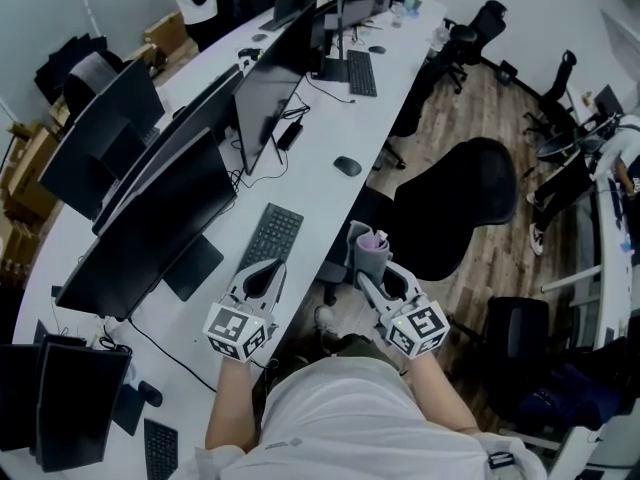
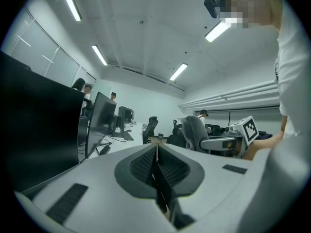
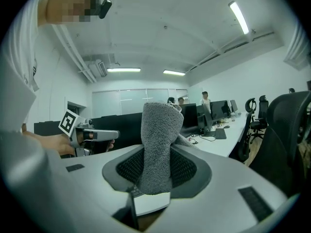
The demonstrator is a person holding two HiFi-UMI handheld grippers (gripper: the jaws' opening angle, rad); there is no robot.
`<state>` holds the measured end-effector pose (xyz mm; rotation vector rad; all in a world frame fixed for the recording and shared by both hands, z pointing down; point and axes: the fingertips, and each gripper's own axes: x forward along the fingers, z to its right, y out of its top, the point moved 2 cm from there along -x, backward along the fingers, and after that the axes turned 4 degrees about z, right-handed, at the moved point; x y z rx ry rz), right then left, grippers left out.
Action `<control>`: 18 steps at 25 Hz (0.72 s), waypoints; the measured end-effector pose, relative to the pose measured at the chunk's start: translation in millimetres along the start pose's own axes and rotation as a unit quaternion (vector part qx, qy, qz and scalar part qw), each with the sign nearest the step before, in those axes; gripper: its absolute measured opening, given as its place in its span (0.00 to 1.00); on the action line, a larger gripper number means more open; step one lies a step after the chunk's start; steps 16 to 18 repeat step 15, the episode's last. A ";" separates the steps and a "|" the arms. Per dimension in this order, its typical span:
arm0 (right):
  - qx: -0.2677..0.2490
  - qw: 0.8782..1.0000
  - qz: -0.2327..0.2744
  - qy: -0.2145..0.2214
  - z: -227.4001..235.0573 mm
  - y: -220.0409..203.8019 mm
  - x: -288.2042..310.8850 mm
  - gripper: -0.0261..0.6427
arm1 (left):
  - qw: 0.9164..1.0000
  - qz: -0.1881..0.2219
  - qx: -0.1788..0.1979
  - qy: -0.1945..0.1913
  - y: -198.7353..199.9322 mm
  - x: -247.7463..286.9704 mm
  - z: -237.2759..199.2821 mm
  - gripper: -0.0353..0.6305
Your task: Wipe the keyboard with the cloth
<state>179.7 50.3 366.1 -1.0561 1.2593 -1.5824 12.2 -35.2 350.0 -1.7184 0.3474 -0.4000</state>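
Observation:
A black keyboard (image 1: 270, 237) lies on the long white desk (image 1: 390, 78), just ahead of my left gripper (image 1: 262, 278). That gripper is shut with nothing between its jaws; in the left gripper view (image 2: 156, 165) the ribbed pads meet. My right gripper (image 1: 368, 273) hangs off the desk's edge, to the right of the keyboard, shut on a folded grey cloth (image 1: 371, 251). In the right gripper view the cloth (image 3: 158, 144) stands up from between the pads, and the left gripper (image 3: 82, 135) shows at the left.
Large dark monitors (image 1: 150, 218) stand left of the keyboard. A mouse (image 1: 347, 166) lies farther along the desk, with another keyboard (image 1: 361, 72) beyond. A black office chair (image 1: 462, 208) stands right of my right gripper. People stand at the far end.

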 end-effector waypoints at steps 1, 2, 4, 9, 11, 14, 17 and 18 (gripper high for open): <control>0.000 1.000 -0.001 0.001 -0.4 0.8 0.9 0.25 | 1.000 0.001 -0.001 -0.001 0.8 0.8 -0.1 0.06; 0.000 1.000 -0.002 0.002 -1.0 1.6 1.8 0.25 | 1.000 0.002 -0.001 -0.002 1.4 1.6 -0.1 0.06; -0.004 1.000 -0.005 0.003 -1.4 3.0 3.3 0.25 | 1.000 0.003 -0.001 -0.004 1.4 3.3 -0.4 0.06; -0.009 1.000 -0.004 0.005 1.6 6.1 6.6 0.25 | 1.000 0.002 -0.002 -0.002 0.0 7.5 -3.5 0.06; -0.011 1.000 -0.004 0.006 3.6 8.1 7.4 0.25 | 1.000 0.004 -0.003 -0.001 1.9 9.9 -4.1 0.06; -0.009 1.000 -0.004 0.003 6.4 9.8 8.3 0.25 | 1.000 0.005 -0.003 -0.001 3.9 13.1 -4.6 0.06; -0.008 1.000 -0.004 0.003 7.2 9.8 8.5 0.25 | 1.000 0.005 -0.004 -0.001 4.0 13.9 -4.8 0.06; -0.008 1.000 -0.004 0.003 7.2 9.8 8.5 0.25 | 1.000 0.005 -0.004 -0.001 4.0 13.9 -4.8 0.06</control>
